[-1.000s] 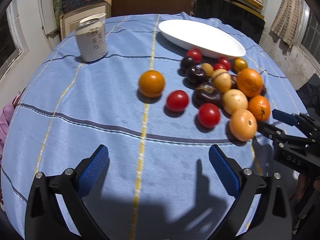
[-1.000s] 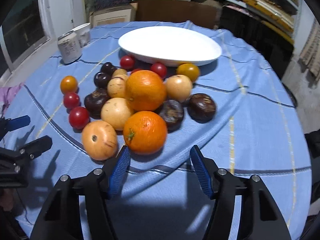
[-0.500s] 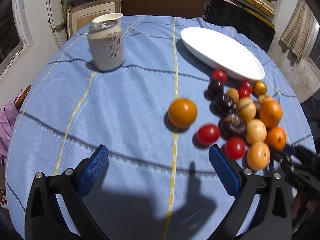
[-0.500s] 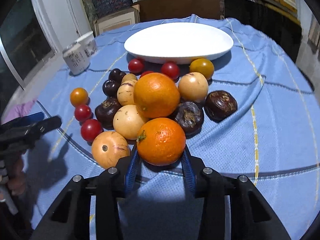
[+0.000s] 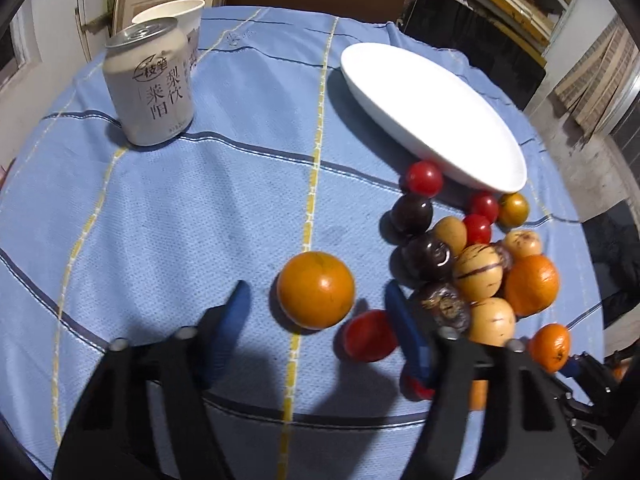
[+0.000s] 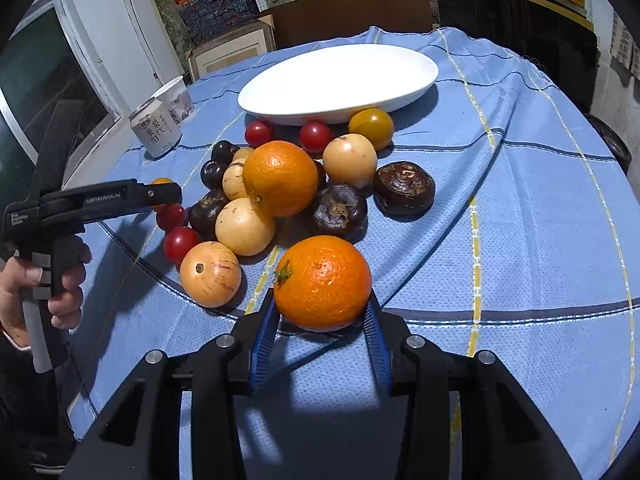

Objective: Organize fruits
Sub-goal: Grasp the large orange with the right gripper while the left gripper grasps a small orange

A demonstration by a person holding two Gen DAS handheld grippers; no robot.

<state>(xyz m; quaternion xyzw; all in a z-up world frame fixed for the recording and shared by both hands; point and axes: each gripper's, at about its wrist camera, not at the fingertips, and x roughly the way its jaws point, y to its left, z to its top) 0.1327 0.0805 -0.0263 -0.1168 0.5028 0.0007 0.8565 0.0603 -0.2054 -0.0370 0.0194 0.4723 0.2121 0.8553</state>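
The plate holds nothing (fruit heaped just beside it). Right gripper grasps an orange; left gripper gapes around a tomato.

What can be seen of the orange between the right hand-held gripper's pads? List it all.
The orange is round, bright orange, with dimpled, slightly glossy peel and a small green stem stub on its upper left. It looks whole and unbruised. The right hand-held gripper has its blue ribbed pads pressed against both sides. It sits at the near edge of the fruit pile, over the blue tablecloth, touching no other fruit. Whether it is lifted cannot be told.
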